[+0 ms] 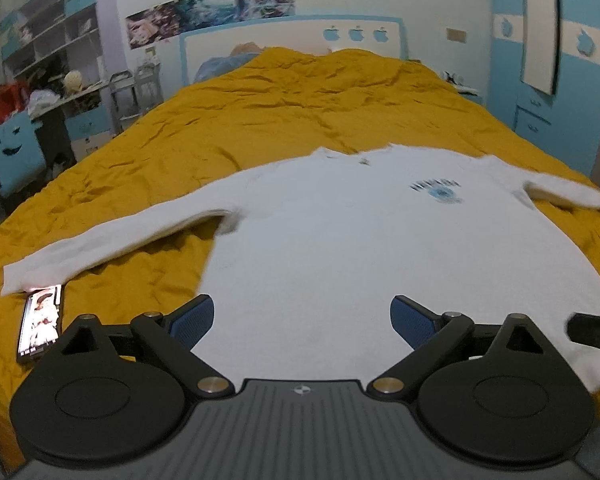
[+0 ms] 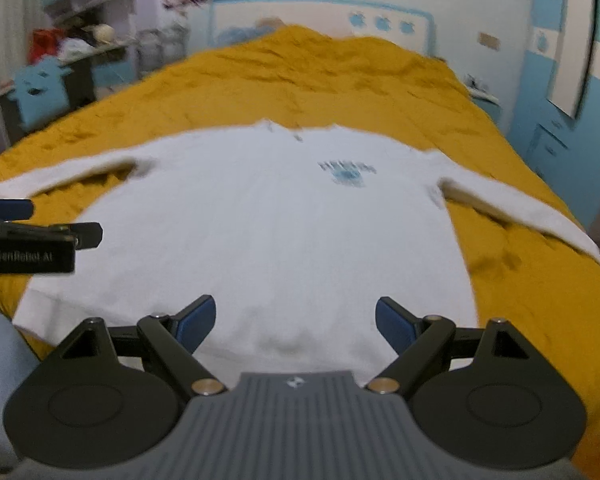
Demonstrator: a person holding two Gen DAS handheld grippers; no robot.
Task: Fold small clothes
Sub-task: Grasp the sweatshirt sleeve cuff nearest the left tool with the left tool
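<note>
Two hand-held grippers hang over the near hem of a white long-sleeved cotton top, and both stand with jaws spread wide, gripping nothing. The top lies flat, front up, on the mustard-yellow quilted bed cover, collar away from me, both sleeves spread out to the sides, a small blue print on the chest.

My left hand-held gripper sits toward the hem's left half; my right hand-held gripper toward the hem's middle, its view blurred, so I judge it is on the move. I read this as the start: no fold made yet.

To do this well I would take a sleeve first, I think, pinching at the cuff and at the shoulder seam, and lay it across the chest without dragging the body. Bite only the top's cloth, not the cover under it. A black phone with a lit screen lies just beside the left cuff; I would lift that cuff straight up so it does not sweep the phone.
</note>
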